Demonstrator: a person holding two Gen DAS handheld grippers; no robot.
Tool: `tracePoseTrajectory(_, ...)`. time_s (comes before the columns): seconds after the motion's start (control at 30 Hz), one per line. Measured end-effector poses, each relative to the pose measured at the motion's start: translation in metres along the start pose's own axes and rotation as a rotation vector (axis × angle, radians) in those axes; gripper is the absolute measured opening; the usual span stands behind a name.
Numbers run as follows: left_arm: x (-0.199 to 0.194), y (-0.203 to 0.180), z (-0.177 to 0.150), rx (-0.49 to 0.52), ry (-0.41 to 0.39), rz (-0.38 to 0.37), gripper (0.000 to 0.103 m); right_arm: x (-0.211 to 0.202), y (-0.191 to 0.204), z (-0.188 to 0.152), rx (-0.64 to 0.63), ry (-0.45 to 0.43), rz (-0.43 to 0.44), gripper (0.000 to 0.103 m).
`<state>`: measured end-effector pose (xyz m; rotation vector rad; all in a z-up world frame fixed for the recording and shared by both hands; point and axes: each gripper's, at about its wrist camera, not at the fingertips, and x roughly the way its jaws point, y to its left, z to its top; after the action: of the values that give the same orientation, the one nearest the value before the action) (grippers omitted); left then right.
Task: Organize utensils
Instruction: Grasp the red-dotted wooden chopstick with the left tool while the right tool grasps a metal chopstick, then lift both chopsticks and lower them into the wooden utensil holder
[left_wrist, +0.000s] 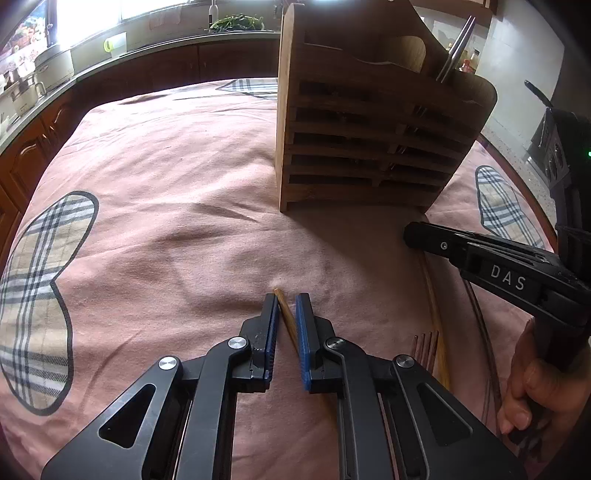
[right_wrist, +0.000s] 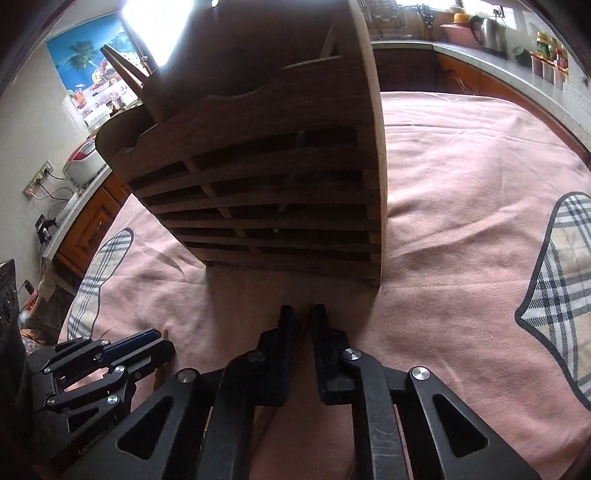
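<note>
A pink cloth with plaid beige-and-grey patches (left_wrist: 177, 206) covers the whole work surface, wrinkled in front of the grippers. Behind it runs a dark wooden kitchen counter with a grey top (left_wrist: 122, 55), crowded with pots under a bright window.

A tall slatted wooden utensil rack (left_wrist: 369, 140) stands upright on the cloth, with metal rods (left_wrist: 458, 48) leaning out of its top compartment.

The left gripper (left_wrist: 287, 314) rests low over the cloth, its blue-padded jaws drawn in on a light wooden chopstick (left_wrist: 286, 314) lying on the cloth, one pad touching it near its far tip. The right gripper (right_wrist: 303, 317) sits just before the rack's base, its jaws nearly together; whether anything is pinched between them I cannot tell.

Only the left wrist view shows a bare hand (left_wrist: 535, 391) on the right gripper's handle, and beside it more loose utensils: a copper-coloured fork (left_wrist: 426, 347) and a second pale chopstick (left_wrist: 437, 317). Only the right wrist view shows a blue palm-tree poster (right_wrist: 88, 55), a steel kettle (right_wrist: 489, 31) and a white rice cooker (right_wrist: 83, 162).
</note>
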<state>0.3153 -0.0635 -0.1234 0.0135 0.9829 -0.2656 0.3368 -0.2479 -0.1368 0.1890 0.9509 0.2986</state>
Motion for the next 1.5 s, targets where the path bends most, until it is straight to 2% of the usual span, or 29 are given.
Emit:
tracePoseTrajectory(0.2, -0.025, 0.011, -0.006, -0.050, -0.029, -0.064, 0.004, -0.035, -0.001, -0.005, 0.028, -0.048, 0.053, 0.008)
tracePoseTrajectory(0.43, -0.083, 0.023, -0.015, -0.120, -0.123, -0.138, 0.004, -0.101, 0.007, -0.009, 0.034, -0.159, 0.111, 0.006)
tracePoseTrajectory(0.67, -0.139, 0.030, -0.028, -0.148, -0.216, -0.167, 0.004, -0.155, 0.022, -0.015, 0.015, -0.251, 0.122, 0.005)
tracePoseTrajectory(1.13, -0.199, 0.028, -0.059, -0.140, -0.312, -0.176, 0.004, -0.201, 0.048, -0.043, -0.013, -0.349, 0.142, 0.005)
tracePoseTrajectory(1.5, -0.226, 0.027, -0.063, -0.135, -0.386, -0.176, 0.004, -0.228, 0.053, -0.046, -0.023, -0.421, 0.130, 0.005)
